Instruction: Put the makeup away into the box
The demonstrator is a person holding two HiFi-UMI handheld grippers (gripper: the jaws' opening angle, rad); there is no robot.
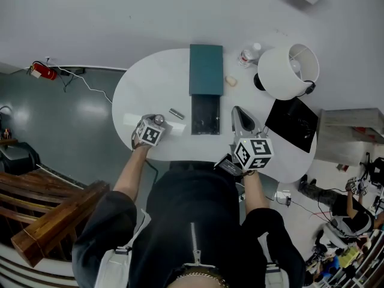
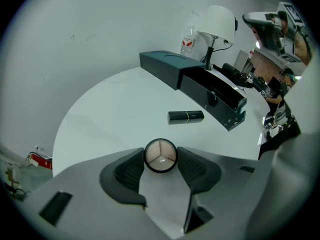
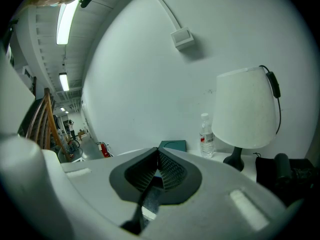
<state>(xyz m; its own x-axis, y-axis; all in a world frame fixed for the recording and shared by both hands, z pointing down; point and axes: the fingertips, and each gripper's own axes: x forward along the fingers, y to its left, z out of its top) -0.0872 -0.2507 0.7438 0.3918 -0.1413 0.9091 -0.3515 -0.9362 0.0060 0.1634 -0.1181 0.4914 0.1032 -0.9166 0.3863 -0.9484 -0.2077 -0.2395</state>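
Now the left gripper (image 2: 160,158) squeezes a round makeup pot (image 2: 160,154) between its jaws, over the white table (image 2: 115,119), apart from the open box (image 2: 165,66). The right gripper (image 3: 158,157) is closed and empty.

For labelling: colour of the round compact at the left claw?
The compact: black rim, three beige wedges; left gripper view best.
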